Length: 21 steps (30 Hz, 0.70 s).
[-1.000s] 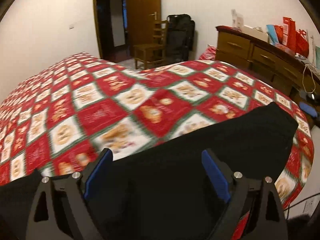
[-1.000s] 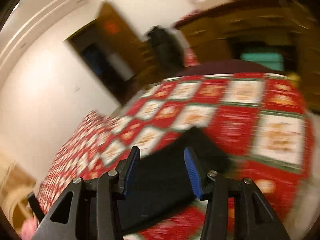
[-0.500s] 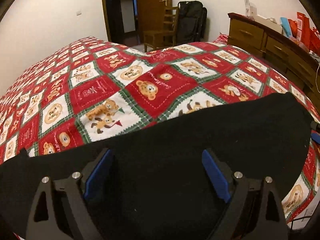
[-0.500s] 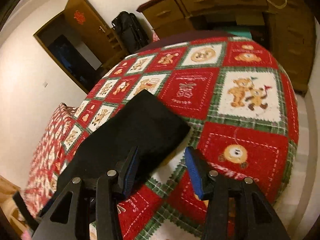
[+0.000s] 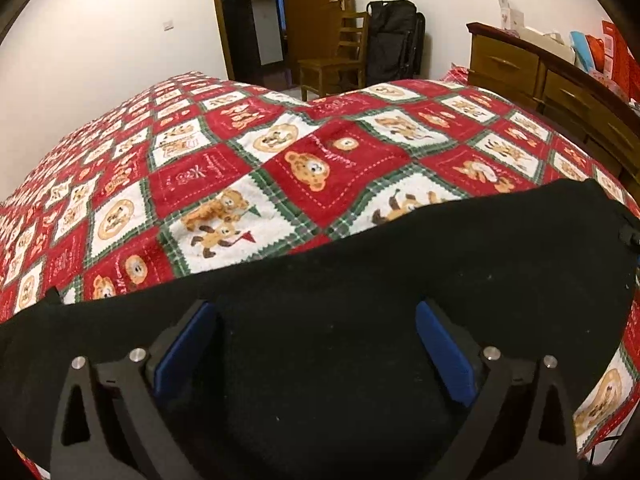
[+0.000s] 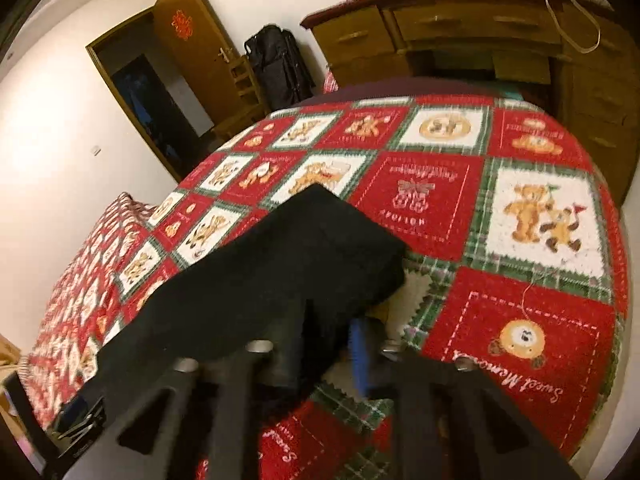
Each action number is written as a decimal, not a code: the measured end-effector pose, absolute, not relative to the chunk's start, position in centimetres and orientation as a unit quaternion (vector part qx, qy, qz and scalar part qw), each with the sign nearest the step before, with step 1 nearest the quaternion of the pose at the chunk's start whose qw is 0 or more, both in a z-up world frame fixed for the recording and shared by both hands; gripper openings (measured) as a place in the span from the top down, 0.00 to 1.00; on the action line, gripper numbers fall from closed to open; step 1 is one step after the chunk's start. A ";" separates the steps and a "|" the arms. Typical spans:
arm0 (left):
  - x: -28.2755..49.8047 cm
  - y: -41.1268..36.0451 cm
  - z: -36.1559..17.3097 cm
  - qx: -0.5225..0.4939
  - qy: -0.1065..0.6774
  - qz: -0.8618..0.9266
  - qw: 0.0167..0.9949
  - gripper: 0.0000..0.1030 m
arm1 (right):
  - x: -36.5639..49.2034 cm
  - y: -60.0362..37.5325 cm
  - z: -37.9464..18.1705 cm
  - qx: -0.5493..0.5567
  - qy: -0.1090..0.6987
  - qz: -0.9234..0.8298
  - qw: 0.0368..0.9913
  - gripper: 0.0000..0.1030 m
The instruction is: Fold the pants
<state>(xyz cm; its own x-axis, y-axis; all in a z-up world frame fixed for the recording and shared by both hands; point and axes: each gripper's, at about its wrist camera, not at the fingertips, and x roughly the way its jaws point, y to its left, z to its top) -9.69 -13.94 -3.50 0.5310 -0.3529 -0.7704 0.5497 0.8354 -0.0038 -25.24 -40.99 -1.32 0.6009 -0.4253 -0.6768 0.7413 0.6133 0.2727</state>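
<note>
Bedroom with one bed under a red bear-patterned quilt (image 5: pixel 304 168); one pair of black pants (image 5: pixel 360 288) lies flat along its near edge, ready for folding; left gripper (image 5: pixel 316 344) hovers, jaws wide, empty; right gripper (image 6: pixel 324 344) appears narrowed around the pants' end, contact unclear.

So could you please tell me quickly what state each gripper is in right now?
Left gripper: open, fingers wide apart over the black pants, gripping nothing.
Right gripper: fingers closing on the pants' edge; blurred, so the grip cannot be told.
</note>
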 end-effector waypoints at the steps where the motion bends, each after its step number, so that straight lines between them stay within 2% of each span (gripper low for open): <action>1: -9.7 -13.9 -3.5 0.120 0.409 -0.260 0.867 0.00 | -25.5 -41.1 -1.2 0.283 0.285 -0.339 0.851 0.82; 8: -9.7 -13.8 -3.6 0.115 0.412 -0.260 0.866 0.00 | -25.5 -41.5 -1.7 0.331 0.271 -0.317 0.847 0.79; 10: -9.7 -13.8 -3.7 0.113 0.413 -0.261 0.865 0.00 | -24.7 -41.1 -1.5 0.309 0.280 -0.315 0.852 0.71; 12: -9.7 -13.7 -3.7 0.112 0.412 -0.261 0.866 0.00 | -24.1 -40.8 -1.3 0.296 0.288 -0.309 0.857 0.55; 14: -9.7 -13.7 -3.7 0.111 0.411 -0.261 0.866 0.00 | -23.8 -40.6 -1.2 0.296 0.289 -0.306 0.857 0.51; 21: -9.6 -13.7 -3.8 0.107 0.412 -0.261 0.866 0.00 | -25.1 -40.1 -1.4 0.318 0.289 -0.274 0.860 0.54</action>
